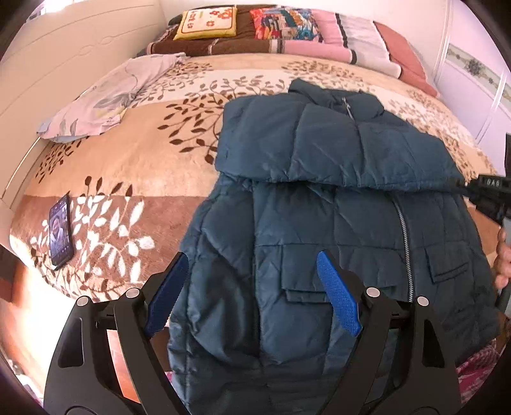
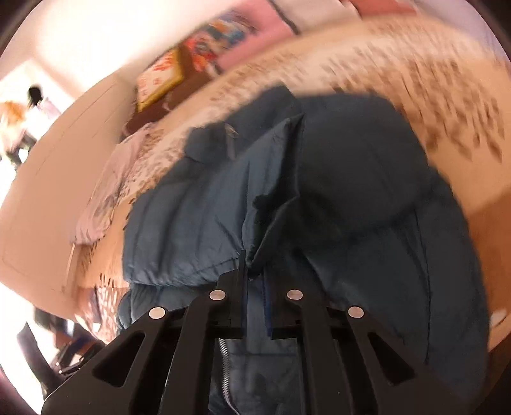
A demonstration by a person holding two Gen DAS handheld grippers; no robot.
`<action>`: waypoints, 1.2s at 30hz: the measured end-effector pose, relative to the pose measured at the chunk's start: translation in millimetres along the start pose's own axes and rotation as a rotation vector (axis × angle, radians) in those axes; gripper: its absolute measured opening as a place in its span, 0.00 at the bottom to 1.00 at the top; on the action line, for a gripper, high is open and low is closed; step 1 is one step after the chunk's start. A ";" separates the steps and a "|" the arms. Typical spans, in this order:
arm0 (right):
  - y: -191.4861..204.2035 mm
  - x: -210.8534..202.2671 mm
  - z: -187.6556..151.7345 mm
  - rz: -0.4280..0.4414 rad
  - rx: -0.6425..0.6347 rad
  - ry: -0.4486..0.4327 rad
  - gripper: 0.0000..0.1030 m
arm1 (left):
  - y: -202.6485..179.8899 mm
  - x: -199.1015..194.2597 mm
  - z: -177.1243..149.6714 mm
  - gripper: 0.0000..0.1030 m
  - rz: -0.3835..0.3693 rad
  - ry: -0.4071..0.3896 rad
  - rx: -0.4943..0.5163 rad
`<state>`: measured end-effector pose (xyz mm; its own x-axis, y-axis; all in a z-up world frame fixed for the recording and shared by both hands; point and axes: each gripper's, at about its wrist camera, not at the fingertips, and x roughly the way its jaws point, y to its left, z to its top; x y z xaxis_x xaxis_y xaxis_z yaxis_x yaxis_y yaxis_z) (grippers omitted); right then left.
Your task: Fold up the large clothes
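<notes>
A dark teal puffer jacket [image 1: 335, 217] lies zipper-up on the bed, with one sleeve folded across its chest. My left gripper [image 1: 255, 287] is open, its blue pads [image 1: 338, 297] held over the jacket's near left hem without gripping it. My right gripper [image 2: 254, 271] is shut on the cuff of the folded sleeve [image 2: 274, 223]; it shows at the right edge of the left wrist view [image 1: 472, 188]. The right wrist view is blurred by motion.
The bed has a beige leaf-patterned blanket [image 1: 143, 166]. A phone [image 1: 60, 233] lies at its left edge. A lilac pillowcase [image 1: 105, 99] lies at the far left. Cushions [image 1: 207, 22] and folded blankets [image 1: 335, 35] line the headboard.
</notes>
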<state>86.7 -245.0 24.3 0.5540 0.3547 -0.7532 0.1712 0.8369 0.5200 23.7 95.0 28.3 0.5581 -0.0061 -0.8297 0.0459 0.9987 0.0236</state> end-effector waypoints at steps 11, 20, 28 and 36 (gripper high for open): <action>-46.0 12.9 -8.8 0.108 0.128 0.082 0.08 | -38.2 10.0 5.3 0.79 0.079 0.071 0.062; -58.1 22.0 -8.1 0.106 0.113 0.125 0.08 | -39.9 6.4 0.7 0.79 0.124 0.102 0.016; -53.3 22.0 -4.3 0.071 0.062 0.142 0.32 | -20.0 10.2 -10.4 0.79 0.110 0.132 -0.071; -54.3 -8.4 -16.7 -0.030 0.023 0.097 0.46 | -14.2 0.5 -22.6 0.79 0.066 0.091 -0.034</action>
<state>59.1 -286.5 -4.4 0.4674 0.3688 -0.8035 0.2063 0.8382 0.5048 4.6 82.0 15.0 0.4812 0.0632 -0.8743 -0.0176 0.9979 0.0625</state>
